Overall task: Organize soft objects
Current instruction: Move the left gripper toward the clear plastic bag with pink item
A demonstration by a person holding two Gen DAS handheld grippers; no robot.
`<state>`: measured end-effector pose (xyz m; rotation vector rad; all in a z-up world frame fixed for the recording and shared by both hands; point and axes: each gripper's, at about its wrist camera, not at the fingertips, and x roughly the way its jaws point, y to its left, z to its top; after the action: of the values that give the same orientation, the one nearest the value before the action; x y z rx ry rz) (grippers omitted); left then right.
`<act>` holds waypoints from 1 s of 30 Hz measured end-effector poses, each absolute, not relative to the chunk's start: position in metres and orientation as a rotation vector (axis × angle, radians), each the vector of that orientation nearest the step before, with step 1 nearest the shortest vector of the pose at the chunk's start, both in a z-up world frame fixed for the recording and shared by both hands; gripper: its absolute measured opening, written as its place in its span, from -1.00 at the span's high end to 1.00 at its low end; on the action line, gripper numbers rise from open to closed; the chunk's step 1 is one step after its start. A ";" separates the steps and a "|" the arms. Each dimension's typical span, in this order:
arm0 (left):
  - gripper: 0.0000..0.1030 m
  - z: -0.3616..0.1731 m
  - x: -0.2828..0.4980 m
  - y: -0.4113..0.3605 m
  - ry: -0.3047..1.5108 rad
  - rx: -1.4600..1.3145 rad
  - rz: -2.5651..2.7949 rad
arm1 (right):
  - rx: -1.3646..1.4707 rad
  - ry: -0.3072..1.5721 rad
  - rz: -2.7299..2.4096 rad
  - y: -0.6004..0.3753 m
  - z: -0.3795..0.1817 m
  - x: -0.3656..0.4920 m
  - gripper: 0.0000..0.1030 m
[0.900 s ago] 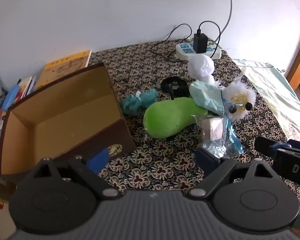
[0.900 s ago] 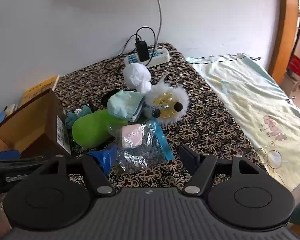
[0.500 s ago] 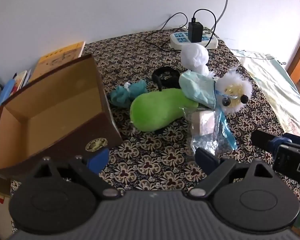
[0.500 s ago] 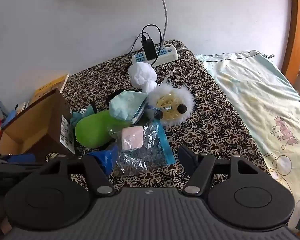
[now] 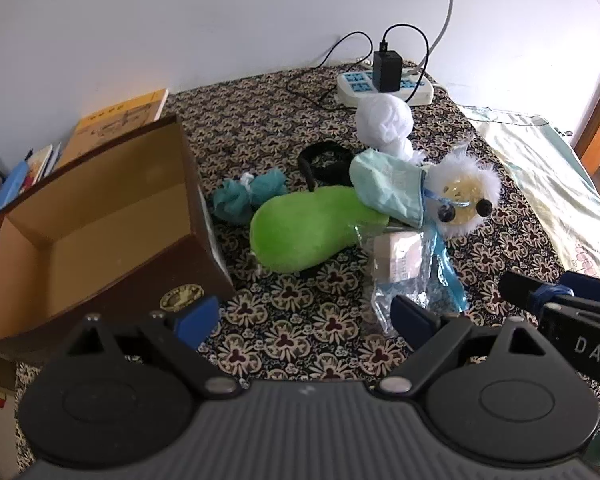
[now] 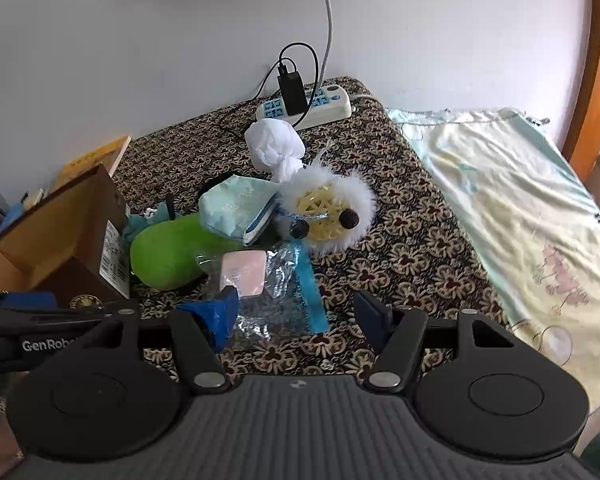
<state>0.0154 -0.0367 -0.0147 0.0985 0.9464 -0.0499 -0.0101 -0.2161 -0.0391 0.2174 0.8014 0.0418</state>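
Observation:
A pile of soft things lies on the patterned cloth: a green plush (image 5: 308, 232) (image 6: 168, 252), a pale blue pouch (image 5: 388, 188) (image 6: 236, 204), a white fluffy ball toy (image 5: 464, 200) (image 6: 328, 212), a white bundle (image 5: 384, 120) (image 6: 274, 144), a teal scrunchie (image 5: 248, 196) and a pink block in a clear bag (image 5: 400, 260) (image 6: 244, 272). An open brown box (image 5: 96, 232) (image 6: 52, 248) stands left of them. My left gripper (image 5: 304, 320) is open and empty, near the box's front corner. My right gripper (image 6: 296, 312) is open and empty, just short of the clear bag.
A power strip (image 5: 384, 88) (image 6: 304, 108) with a black charger and cables lies at the back by the wall. Books (image 5: 116, 124) lie behind the box. A black band (image 5: 328, 160) lies behind the plush. A pale green sheet (image 6: 520, 208) covers the right side.
Both grippers have drifted a little; the pile and box now sit slightly lower and more to the left in the left wrist view. Nothing on the cloth has moved.

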 end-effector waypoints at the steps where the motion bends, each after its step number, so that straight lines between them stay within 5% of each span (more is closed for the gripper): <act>1: -0.78 -0.015 0.016 -0.037 0.946 0.105 -0.050 | 0.225 0.802 0.042 -0.217 -0.039 -0.009 0.09; 30: -0.78 -0.045 0.045 -0.039 1.036 0.130 -0.069 | 0.246 0.852 0.033 -0.210 -0.062 0.014 0.44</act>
<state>0.0454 -0.0391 -0.0453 0.1299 1.0361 -0.0687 0.0137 -0.2097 -0.0617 0.2464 0.8518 0.0326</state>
